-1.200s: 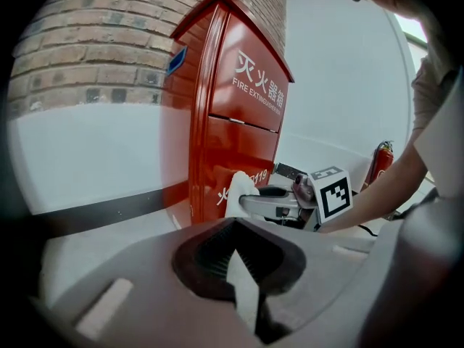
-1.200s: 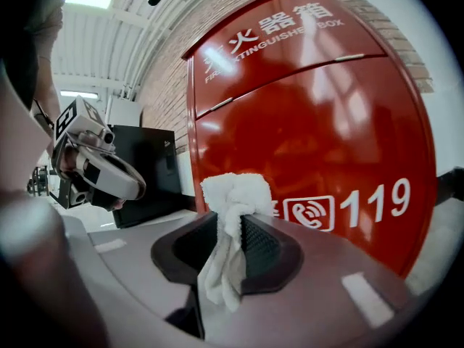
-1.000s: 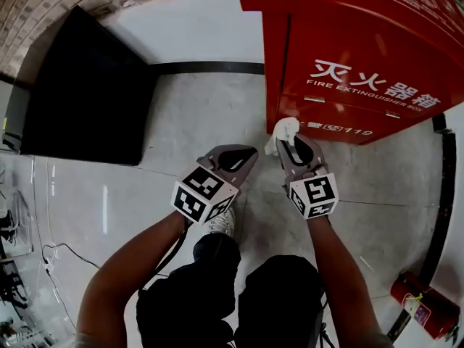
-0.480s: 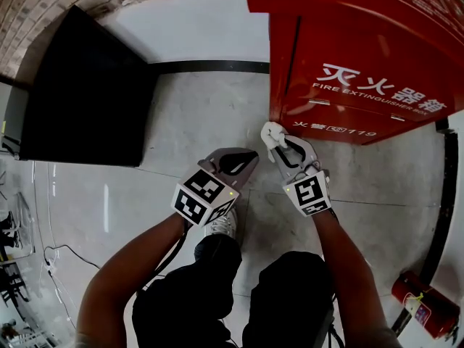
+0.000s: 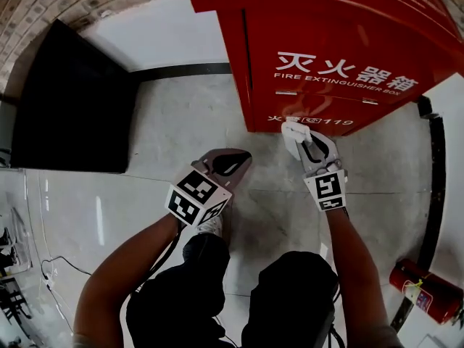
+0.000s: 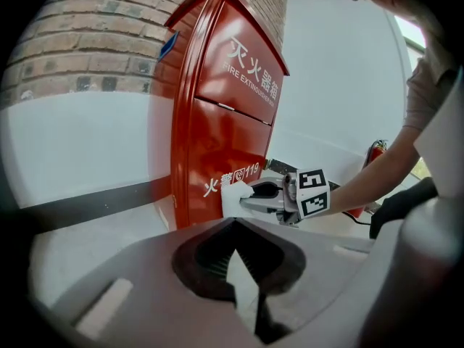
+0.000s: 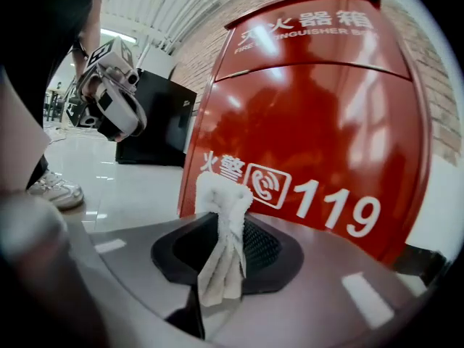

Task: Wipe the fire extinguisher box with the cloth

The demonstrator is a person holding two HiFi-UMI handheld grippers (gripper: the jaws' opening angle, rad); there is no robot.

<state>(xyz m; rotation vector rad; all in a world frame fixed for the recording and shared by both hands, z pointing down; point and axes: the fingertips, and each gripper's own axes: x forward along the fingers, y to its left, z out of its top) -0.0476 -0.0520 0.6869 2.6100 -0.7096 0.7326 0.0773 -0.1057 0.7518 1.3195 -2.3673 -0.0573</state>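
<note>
Now we count one glossy red box [image 5: 326, 56], one white cloth [image 5: 291, 130] pinched by our right gripper [image 5: 303, 141] at its base; left gripper [image 5: 235, 158] closed.

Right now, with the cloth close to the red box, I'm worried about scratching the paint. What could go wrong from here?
Only a small wad of the cloth sticks out past the right tool, so its hard tips might scrape the fire extinguisher box near the 119 print. The cloth is pinched in a thin bunch, tail hanging loose; firm rubbing could pull it out. A fire extinguisher sits on the floor to the person's right; a step back might knock it.
</note>
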